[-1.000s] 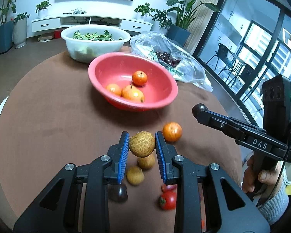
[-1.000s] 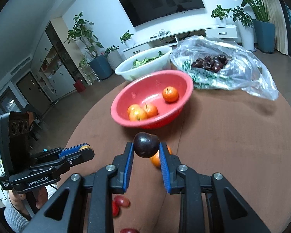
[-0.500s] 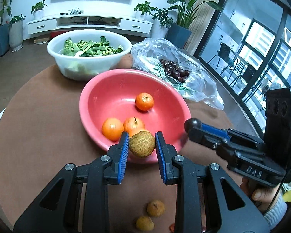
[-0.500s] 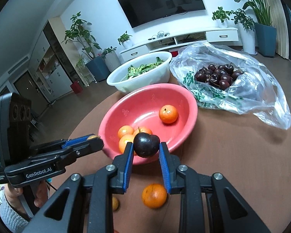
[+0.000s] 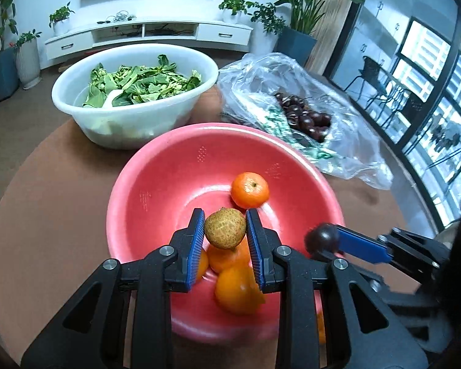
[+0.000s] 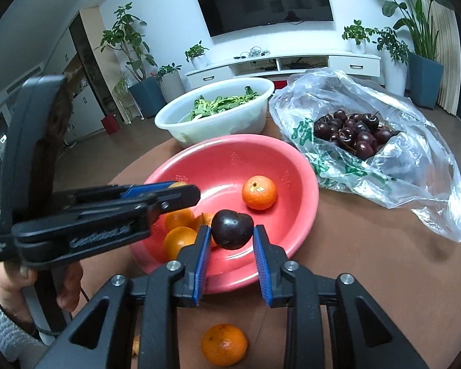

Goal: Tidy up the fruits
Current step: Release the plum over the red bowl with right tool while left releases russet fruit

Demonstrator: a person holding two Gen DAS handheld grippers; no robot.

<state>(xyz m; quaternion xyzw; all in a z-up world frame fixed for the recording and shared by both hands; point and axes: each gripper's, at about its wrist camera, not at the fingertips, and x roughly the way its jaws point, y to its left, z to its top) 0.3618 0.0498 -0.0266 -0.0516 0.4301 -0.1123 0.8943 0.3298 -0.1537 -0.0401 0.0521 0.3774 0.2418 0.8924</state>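
Note:
My left gripper (image 5: 225, 214) is shut on a rough brown round fruit (image 5: 225, 229) and holds it above the red bowl (image 5: 199, 129), over several oranges (image 5: 249, 190) that lie inside. My right gripper (image 6: 232, 227) has a dark cherry (image 6: 232, 229) between its blue pads, over the near side of the red bowl (image 6: 230, 138). Its jaws are starting to open, and the cherry still sits between the pads. From the right wrist, the left gripper (image 6: 184, 192) reaches in from the left over the bowl. One orange (image 6: 224, 349) lies on the brown table in front of the bowl.
A white basin of green leaves (image 5: 132, 92) stands behind the red bowl. To its right lies a clear plastic bag of dark cherries (image 6: 353, 135). A small brownish fruit (image 6: 135, 347) lies on the table near the loose orange. A hand (image 6: 67, 283) grips the left tool.
Both grippers have moved forward with their fruits, from over the loose fruit on the table to above the red bowl. The left one travelled farther.

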